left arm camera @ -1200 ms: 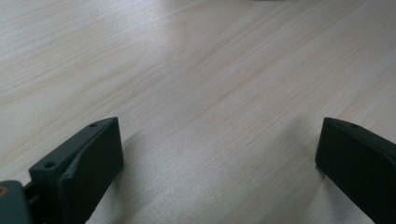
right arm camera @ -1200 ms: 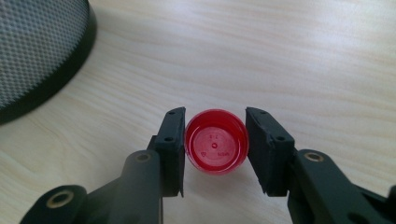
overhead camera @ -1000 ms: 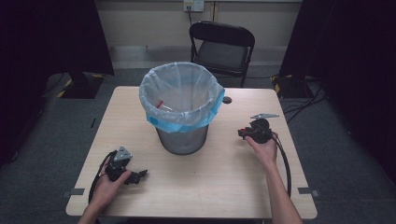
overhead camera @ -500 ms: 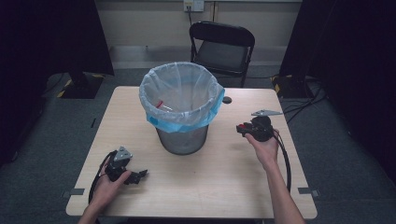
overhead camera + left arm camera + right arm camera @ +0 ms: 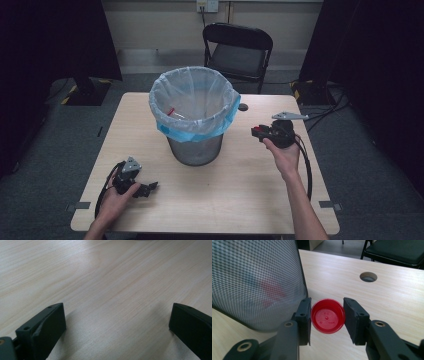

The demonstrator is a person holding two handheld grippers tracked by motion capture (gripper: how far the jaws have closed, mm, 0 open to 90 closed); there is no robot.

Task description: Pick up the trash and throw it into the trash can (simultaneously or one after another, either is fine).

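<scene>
A red cap [image 5: 327, 316] sat clamped between the jaws of the right gripper [image 5: 327, 320], its open hollow side facing the camera and both pads pressed against its rim. In the high view the right gripper [image 5: 260, 132] was held above the table [image 5: 240, 190] to the right of the bin [image 5: 194, 117], jaws aimed toward it, with a spot of red at their tip. The right hand [image 5: 284, 152] gripped the tool from below, and its cable ran back along the forearm.

The bin was a grey mesh basket lined with a clear bag whose blue edge was folded down over the rim. It stood near the middle of the table. Something red lay inside against the far wall; its kind could not be made out. In the right gripper view the mesh wall [image 5: 257, 280] stood just beside the left jaw.

A round hole [image 5: 368, 276] pierced the tabletop beyond the cap, near the far edge.

The left gripper [image 5: 145, 189] rested low at the near left corner, held by the left hand [image 5: 112, 202], well apart from the bin. Its jaws stood wide apart over bare wood, gripping nothing.

A black folding chair [image 5: 240, 52] stood behind the table.
</scene>
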